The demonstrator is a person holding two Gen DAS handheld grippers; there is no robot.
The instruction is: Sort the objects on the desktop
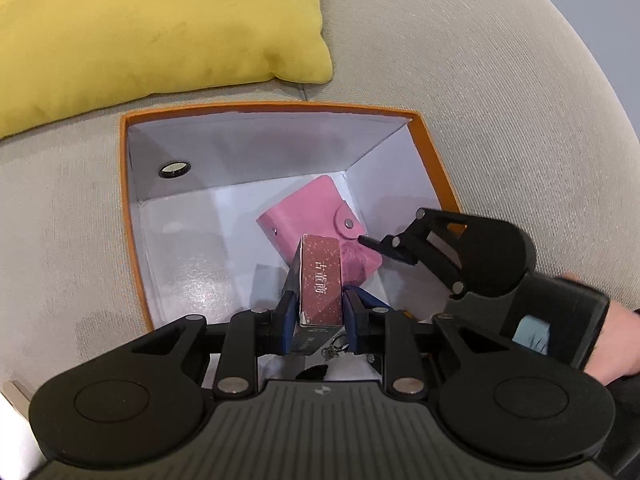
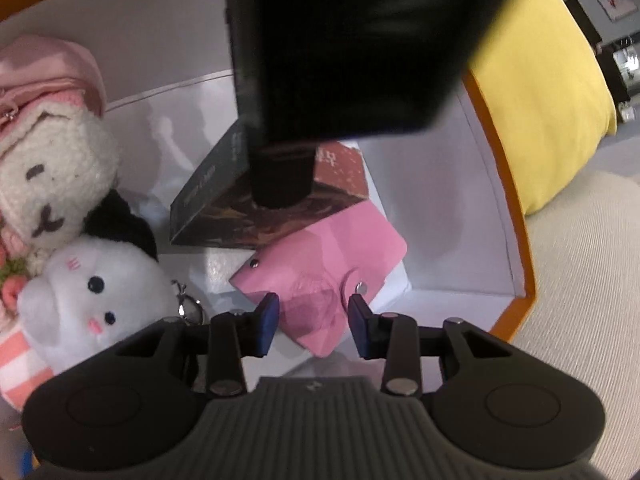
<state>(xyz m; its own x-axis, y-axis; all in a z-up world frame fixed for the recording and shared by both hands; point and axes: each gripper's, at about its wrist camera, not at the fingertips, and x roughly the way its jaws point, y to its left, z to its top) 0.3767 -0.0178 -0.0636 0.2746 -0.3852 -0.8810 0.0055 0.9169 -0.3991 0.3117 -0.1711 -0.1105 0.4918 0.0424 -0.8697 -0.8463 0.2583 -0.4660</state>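
Observation:
My left gripper is shut on a small dark box with a reddish speckled face and holds it inside the orange box with white walls. The same small box shows in the right wrist view, held from above by the dark blurred left gripper. A pink snap wallet lies on the box floor; it also shows just beyond my right gripper. My right gripper is open and empty, above the wallet. It appears in the left wrist view at the right wall.
Plush toys, a white one and a cream bear, fill the box's left side, with a key ring beside them. A yellow cushion lies on the beige sofa behind the box.

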